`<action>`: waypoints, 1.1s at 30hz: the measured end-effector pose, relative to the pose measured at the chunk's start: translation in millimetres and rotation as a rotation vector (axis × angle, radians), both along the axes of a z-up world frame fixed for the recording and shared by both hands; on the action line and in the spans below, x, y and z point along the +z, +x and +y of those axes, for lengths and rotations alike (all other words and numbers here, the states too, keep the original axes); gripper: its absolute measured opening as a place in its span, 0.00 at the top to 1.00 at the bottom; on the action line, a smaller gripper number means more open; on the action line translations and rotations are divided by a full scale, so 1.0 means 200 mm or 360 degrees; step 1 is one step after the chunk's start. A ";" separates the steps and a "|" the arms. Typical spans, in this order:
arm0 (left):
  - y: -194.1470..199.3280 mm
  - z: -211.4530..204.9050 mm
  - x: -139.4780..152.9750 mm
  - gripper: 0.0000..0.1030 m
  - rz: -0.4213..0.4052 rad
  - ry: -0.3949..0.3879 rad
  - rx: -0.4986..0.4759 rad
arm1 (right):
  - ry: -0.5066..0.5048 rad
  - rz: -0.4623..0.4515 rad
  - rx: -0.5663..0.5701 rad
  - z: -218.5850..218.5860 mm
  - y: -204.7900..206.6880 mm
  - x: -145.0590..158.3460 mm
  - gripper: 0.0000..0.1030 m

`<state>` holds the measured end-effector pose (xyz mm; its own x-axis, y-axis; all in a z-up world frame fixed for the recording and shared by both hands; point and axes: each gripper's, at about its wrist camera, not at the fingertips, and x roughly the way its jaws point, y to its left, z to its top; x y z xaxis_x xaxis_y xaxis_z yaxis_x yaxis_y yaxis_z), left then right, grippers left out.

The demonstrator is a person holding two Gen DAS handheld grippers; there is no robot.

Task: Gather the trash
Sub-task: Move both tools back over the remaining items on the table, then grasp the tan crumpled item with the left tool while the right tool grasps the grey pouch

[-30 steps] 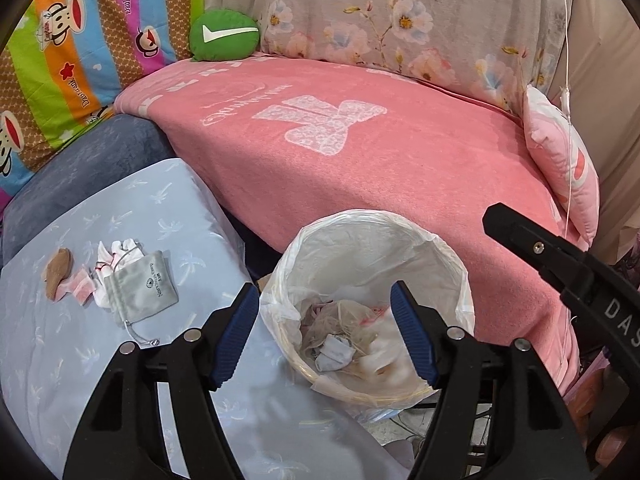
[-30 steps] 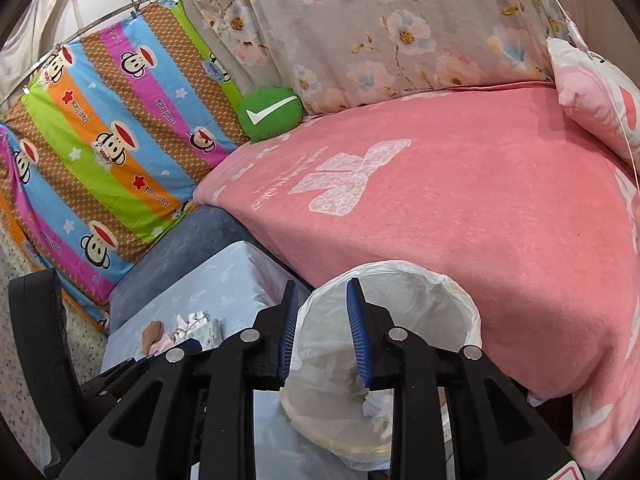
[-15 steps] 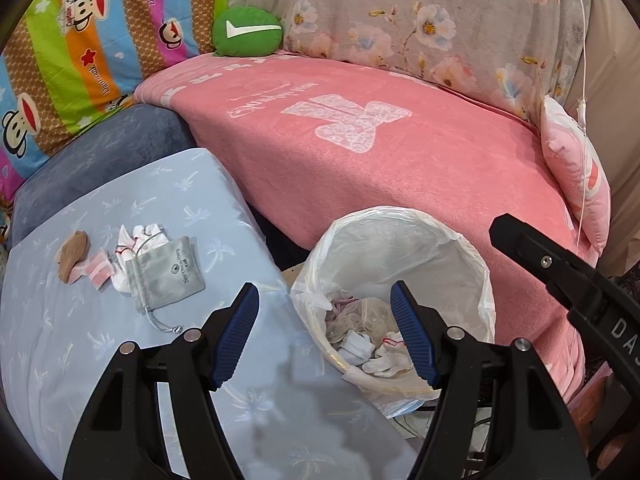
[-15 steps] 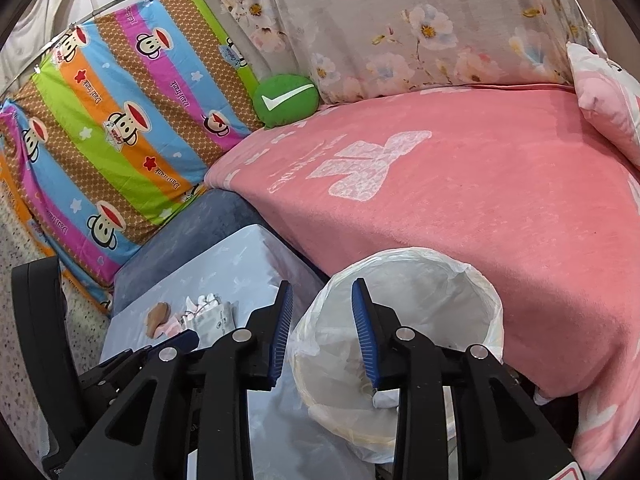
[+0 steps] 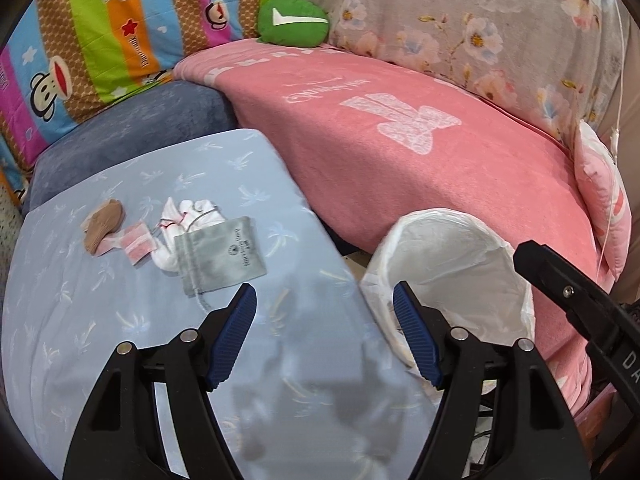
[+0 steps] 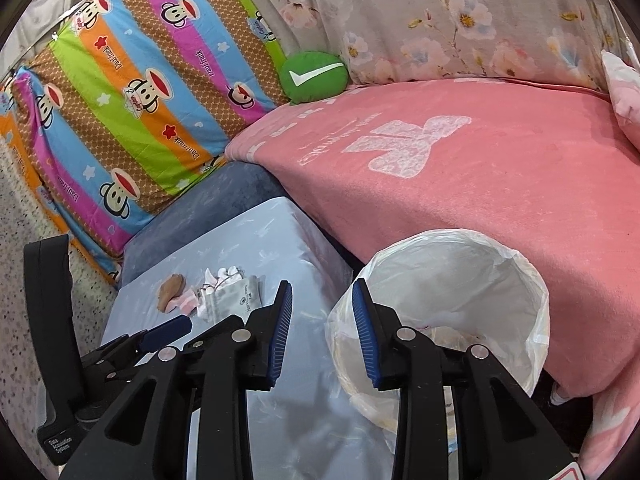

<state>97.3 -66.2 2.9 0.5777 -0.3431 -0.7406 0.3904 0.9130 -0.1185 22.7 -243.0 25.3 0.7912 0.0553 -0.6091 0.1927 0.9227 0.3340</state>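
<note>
Clearly the next pick turns on where the leftover scraps lie: up and to the left of both tools, on the pale blue counter (image 5: 80,320).

At the far left of the heap lies a small brown scrap (image 5: 103,230), with pink striped wrappers (image 5: 134,243) touching it. A crumpled white tissue (image 5: 180,232) comes next, partly under the rightmost piece, a grey drawstring pouch (image 5: 222,258). The pouch is flat, its long axis slanting up to the right, and its cord (image 5: 200,296) trails off the near corner toward the left tool.

The left tool (image 5: 322,332) hovers just below and to the right of the pouch, jaws wide apart with nothing between them. Its left pad (image 5: 234,332) almost lines up with the trailing cord, so this is judged the nearer tool for the pouch.

In the right wrist view the same heap (image 6: 208,294) sits farther up and left, beyond the left tool's blue pad, and the right tool (image 6: 320,332) is parted only narrowly and carries nothing. It points at the gap between the counter and the white-lined bin (image 6: 532,320).

The bin stands to the right of the counter, against the pink blanket (image 5: 440,168) on the bed, with some rubbish faintly visible at its bottom. Anything lifted from the heap would therefore need to travel rightward to reach it.
</note>
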 end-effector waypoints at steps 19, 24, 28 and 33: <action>0.30 0.61 -0.16 0.22 0.0055 0.0047 0.0342 | -0.0081 0.0211 0.0336 0.62 0.42 -0.26 0.69; 0.43 0.79 -0.21 0.16 0.0074 0.0048 0.0447 | -0.0089 0.0280 0.0407 0.78 0.60 -0.38 0.69; 0.56 0.91 -0.26 0.15 0.0070 0.0062 0.0520 | -0.0108 0.0334 0.0457 0.89 0.74 -0.47 0.69; 0.73 1.02 -0.32 0.15 0.0090 0.0028 0.0582 | -0.0108 0.0383 0.0475 0.96 0.89 -0.58 0.69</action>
<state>244.2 137.3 -61.4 0.6178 -0.1086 -0.7788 0.0315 0.9930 -0.1134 201.6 -50.1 -91.0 0.5806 0.2145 -0.7854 -0.0224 0.9685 0.2480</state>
